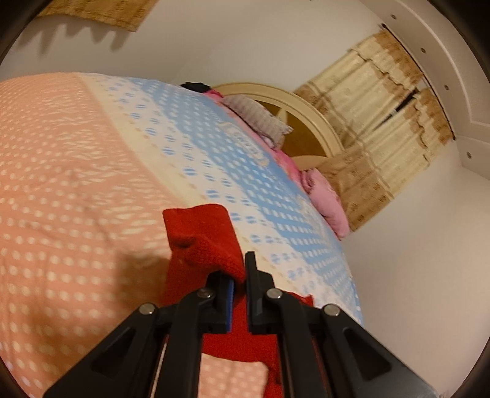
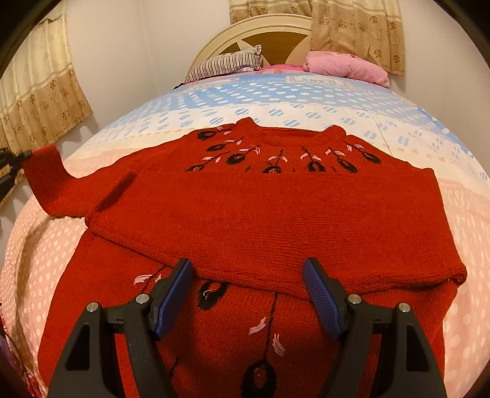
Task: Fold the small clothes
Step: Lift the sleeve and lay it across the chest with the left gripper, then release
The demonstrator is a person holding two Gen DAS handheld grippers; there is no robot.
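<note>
A red knitted sweater with black and pink flower embroidery lies flat on the bed, its right sleeve folded across the chest. My left gripper is shut on the cuff of the left sleeve and holds it lifted above the bedspread. That sleeve shows raised at the far left of the right wrist view, with the left gripper's fingers at the edge. My right gripper is open and empty, just above the folded sleeve's lower edge.
The bedspread is pink, cream and blue with dots. A striped pillow and a pink pillow lie by the cream headboard. Patterned curtains hang on the walls behind.
</note>
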